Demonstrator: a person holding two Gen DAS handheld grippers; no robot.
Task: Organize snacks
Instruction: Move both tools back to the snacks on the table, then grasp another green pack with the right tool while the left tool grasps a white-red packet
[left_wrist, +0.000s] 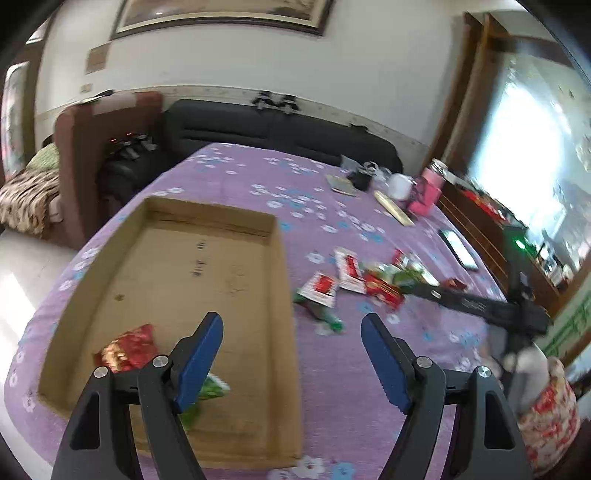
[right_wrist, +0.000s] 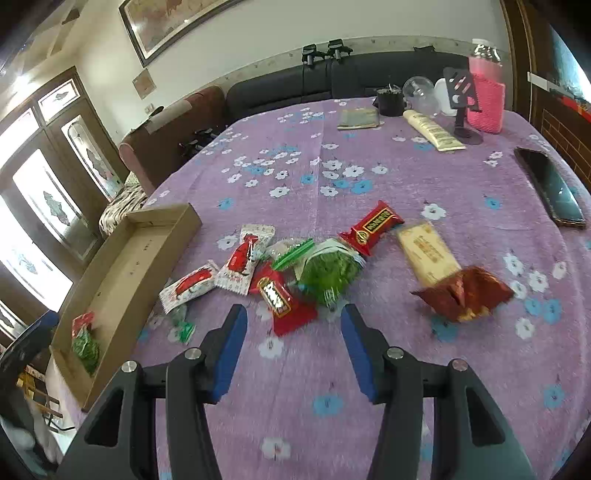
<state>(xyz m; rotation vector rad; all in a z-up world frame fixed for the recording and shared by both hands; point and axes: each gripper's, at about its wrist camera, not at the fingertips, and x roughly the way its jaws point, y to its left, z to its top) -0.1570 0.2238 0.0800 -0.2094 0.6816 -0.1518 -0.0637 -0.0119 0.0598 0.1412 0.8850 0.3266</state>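
Observation:
A shallow cardboard box (left_wrist: 280, 288) lies on the purple flowered tablecloth and holds a red snack packet (left_wrist: 127, 349) and a green packet (left_wrist: 210, 387). My left gripper (left_wrist: 291, 350) is open and empty above the box's right wall. A heap of red, white and green snack packets (left_wrist: 351, 277) lies right of the box. My right gripper (right_wrist: 293, 338) is open and empty, just short of a red packet (right_wrist: 282, 301) and a green packet (right_wrist: 328, 273). A dark red chip bag (right_wrist: 463, 291) and a beige packet (right_wrist: 426, 253) lie to its right. The box (right_wrist: 110, 280) shows at left.
A phone (right_wrist: 550, 186) lies near the table's right edge. At the far end stand a pink holder (right_wrist: 485, 99), a phone stand (right_wrist: 463, 107), a cream tube (right_wrist: 434, 129), a glass jar (right_wrist: 419, 92) and a flat booklet (right_wrist: 358, 118). A dark sofa (right_wrist: 332, 85) runs behind the table.

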